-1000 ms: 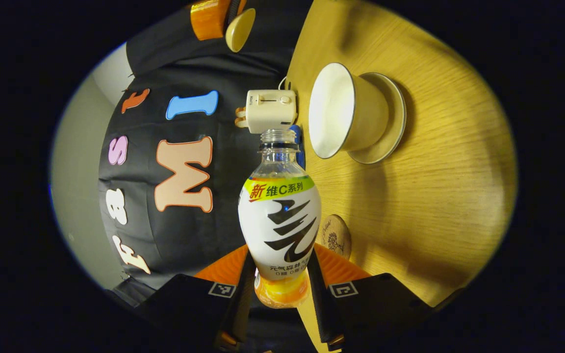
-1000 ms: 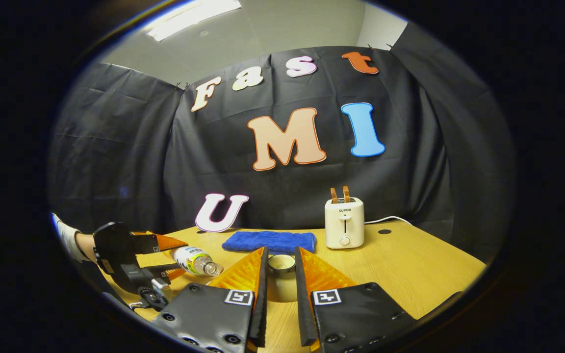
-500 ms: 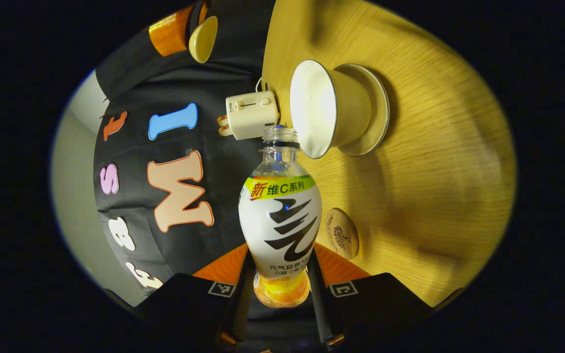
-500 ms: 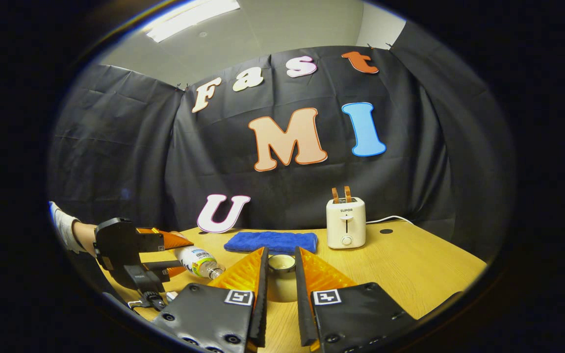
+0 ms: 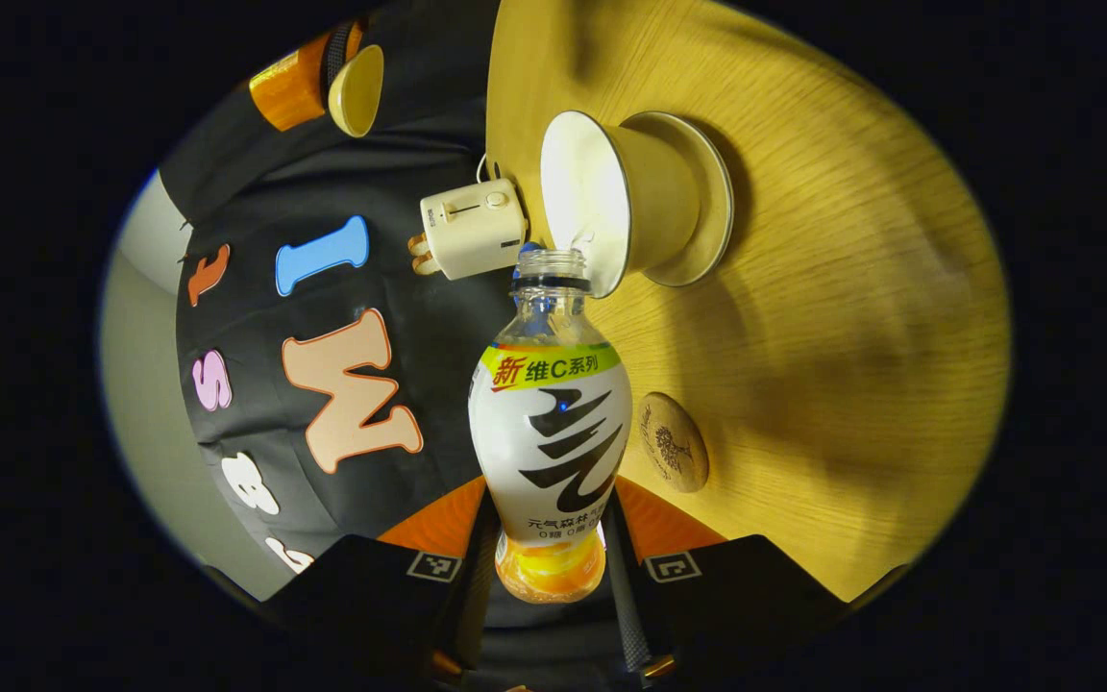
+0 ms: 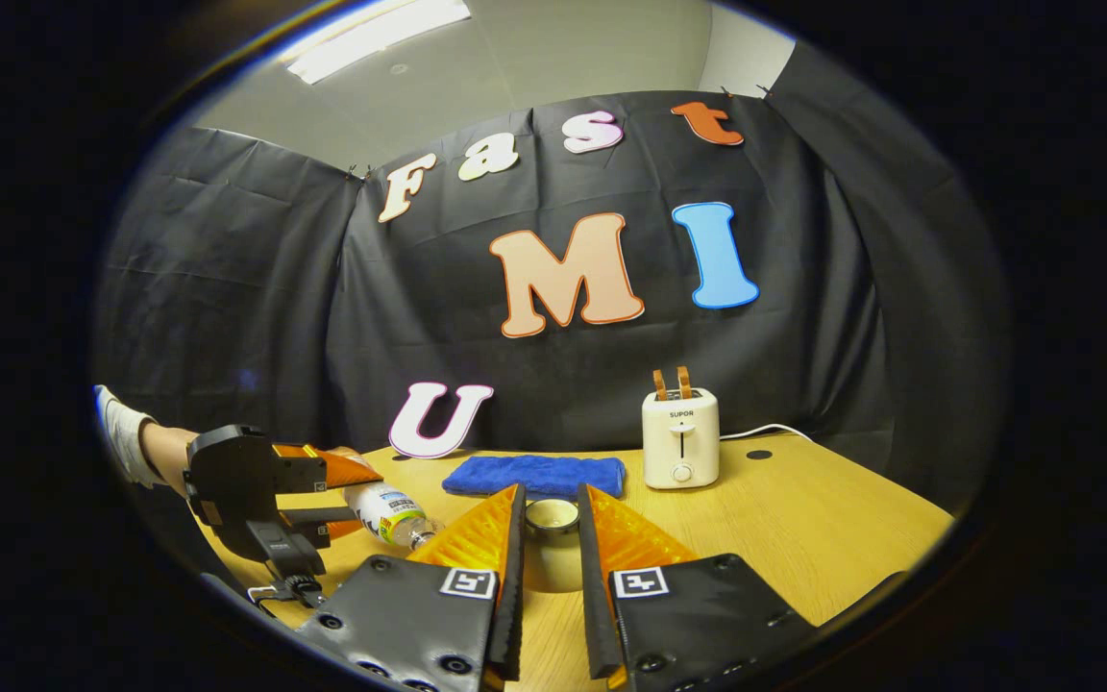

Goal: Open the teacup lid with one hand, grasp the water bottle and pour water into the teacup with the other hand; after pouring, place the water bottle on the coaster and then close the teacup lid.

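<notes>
Since a moment ago the water bottle (image 5: pixel 550 423) has moved closer to the teacup (image 5: pixel 626 211), so its open mouth now sits right at the cup's white rim, where before it was a bit away. In the left gripper view the whole room has turned a little more, and the toaster (image 5: pixel 472 229) and the cup have slid to the left. The left gripper (image 5: pixel 546 557) squeezes the bottle near its orange bottom, with one finger pressing on each side, so it is closed only as far as the bottle lets it. The bottle has no cap on. The teacup stands on its saucer (image 5: pixel 707 207) on the wooden table (image 5: pixel 851 317), and the round coaster (image 5: pixel 674 442) lies on the table near the bottle's side. In the right gripper view, the right gripper (image 6: pixel 552 567) holds the teacup lid (image 6: pixel 552 517) between its two fingers, which sit close together on it. That view has hardly changed. Off to its left you can see the other gripper tipping the bottle, held by a hand (image 6: pixel 164 452) with a white sleeve. A blue cloth (image 6: pixel 534 475) lies at the back of the table beside the toaster.
</notes>
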Tool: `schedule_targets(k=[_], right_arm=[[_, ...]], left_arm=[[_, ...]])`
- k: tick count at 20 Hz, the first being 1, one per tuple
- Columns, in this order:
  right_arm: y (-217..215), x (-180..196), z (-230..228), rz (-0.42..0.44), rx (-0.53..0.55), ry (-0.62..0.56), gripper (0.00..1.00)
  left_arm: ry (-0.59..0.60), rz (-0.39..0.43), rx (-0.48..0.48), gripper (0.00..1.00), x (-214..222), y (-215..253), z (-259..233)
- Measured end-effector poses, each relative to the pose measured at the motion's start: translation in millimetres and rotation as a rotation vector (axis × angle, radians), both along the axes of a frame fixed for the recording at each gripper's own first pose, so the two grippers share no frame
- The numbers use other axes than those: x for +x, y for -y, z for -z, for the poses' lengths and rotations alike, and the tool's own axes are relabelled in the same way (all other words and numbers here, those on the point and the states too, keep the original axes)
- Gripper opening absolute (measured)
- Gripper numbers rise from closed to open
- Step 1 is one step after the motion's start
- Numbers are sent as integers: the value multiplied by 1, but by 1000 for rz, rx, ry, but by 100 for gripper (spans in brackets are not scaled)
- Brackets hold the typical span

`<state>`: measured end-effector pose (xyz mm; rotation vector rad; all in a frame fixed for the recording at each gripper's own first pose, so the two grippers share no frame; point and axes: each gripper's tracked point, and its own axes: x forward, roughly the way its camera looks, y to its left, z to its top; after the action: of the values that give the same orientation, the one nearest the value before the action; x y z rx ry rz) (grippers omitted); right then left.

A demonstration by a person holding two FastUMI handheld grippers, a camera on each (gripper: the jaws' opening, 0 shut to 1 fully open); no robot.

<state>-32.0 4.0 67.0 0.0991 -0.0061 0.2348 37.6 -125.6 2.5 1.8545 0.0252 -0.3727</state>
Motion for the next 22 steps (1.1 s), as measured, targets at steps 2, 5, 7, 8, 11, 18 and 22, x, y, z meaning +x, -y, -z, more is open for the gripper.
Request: schedule_targets(k=[2,5,7,8,11,18,22], right_arm=[[1,0,-2,1,2,3,29],[2,-1,-2,4,7,2,31],[2,-1,-2,2,7,1,31],[2,-1,-3,3,6,3,31],[3,-3,-6,1,4,11,29],[4,-2,-4,-1,9,4,31],[4,-2,-4,1,3,6,31]], left_arm=[[7,6,25,54,1,0,-3],[22,16,67,54,1,2,-9],[34,26,90,55,0,4,-12],[41,29,107,54,1,5,-14],[59,35,154,53,1,5,-20],[70,35,260,54,3,8,-29],[93,57,272,54,6,10,-31]])
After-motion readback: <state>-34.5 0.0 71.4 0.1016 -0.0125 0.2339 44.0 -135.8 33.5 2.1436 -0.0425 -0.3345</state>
